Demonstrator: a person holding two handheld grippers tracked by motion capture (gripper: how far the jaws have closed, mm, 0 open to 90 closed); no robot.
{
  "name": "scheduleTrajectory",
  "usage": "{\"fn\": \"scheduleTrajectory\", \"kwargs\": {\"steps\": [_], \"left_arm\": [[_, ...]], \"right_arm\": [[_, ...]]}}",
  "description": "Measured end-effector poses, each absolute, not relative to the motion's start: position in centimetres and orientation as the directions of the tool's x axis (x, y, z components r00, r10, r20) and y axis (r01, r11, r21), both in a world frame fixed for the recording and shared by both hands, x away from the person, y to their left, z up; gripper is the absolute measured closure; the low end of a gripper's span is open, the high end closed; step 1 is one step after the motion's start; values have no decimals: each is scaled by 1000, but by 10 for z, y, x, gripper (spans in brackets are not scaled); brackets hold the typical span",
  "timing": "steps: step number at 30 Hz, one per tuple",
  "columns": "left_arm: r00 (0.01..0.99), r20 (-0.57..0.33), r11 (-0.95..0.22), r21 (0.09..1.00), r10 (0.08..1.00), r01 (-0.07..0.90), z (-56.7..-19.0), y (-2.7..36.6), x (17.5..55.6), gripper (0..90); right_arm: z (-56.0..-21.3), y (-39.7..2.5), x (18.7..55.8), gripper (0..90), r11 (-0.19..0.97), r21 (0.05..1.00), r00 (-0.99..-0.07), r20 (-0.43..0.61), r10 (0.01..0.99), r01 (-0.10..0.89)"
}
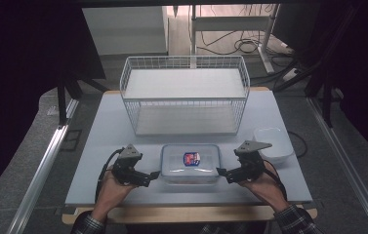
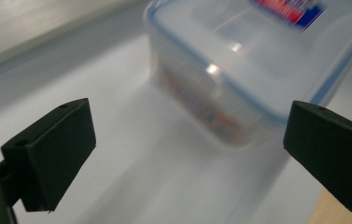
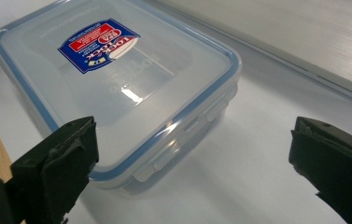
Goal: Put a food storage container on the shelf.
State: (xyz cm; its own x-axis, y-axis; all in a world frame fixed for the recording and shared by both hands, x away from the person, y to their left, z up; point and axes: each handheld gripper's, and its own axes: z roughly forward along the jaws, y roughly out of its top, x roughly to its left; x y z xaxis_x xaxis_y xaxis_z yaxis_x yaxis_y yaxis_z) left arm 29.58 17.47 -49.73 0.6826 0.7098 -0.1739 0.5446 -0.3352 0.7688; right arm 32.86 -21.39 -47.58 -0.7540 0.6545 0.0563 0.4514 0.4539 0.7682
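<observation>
A clear plastic food container with a blue-rimmed lid and a red and blue label lies on the table near the front edge. My left gripper is just off its left end, jaws open and pointing at it. My right gripper mirrors it at the right end, also open. In the left gripper view the container is blurred and sits ahead between the wide-apart jaws of the left gripper. In the right gripper view the container lies ahead, toward the left jaw of the right gripper, not touched.
A white wire basket stands at the back middle of the white table. A small white tub sits to the right of the container. The wooden front edge runs below the hands.
</observation>
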Motion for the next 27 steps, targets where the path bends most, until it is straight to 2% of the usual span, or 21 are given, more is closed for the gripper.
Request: {"fn": "scheduleTrajectory", "kwargs": {"steps": [1,2,6,16,20,23,24,27], "left_arm": [[687,-189,-329,769,702,548,-496,173,298,35],[688,-193,-327,770,699,548,-495,171,300,58],[699,-187,-345,763,691,546,-495,165,309,92],[718,-283,-341,732,636,590,-500,147,338,82],[714,-355,-317,715,603,623,-506,145,341,59],[701,-397,-298,701,592,648,-509,147,342,71],[688,-458,-292,669,563,684,-512,149,343,84],[681,-477,-298,651,555,699,-513,149,341,92]], "right_arm": [[-475,-213,329,37,459,765,-755,54,654,452],[-474,-212,330,90,459,759,-751,60,657,462],[-472,-208,335,158,453,757,-754,79,652,471],[-479,-200,354,126,444,715,-753,174,635,540],[-486,-197,361,109,420,679,-750,303,588,603],[-485,-194,359,113,428,673,-749,293,594,603],[-485,-196,360,136,419,660,-737,318,596,624],[-489,-199,364,158,386,626,-704,401,587,678]]}}
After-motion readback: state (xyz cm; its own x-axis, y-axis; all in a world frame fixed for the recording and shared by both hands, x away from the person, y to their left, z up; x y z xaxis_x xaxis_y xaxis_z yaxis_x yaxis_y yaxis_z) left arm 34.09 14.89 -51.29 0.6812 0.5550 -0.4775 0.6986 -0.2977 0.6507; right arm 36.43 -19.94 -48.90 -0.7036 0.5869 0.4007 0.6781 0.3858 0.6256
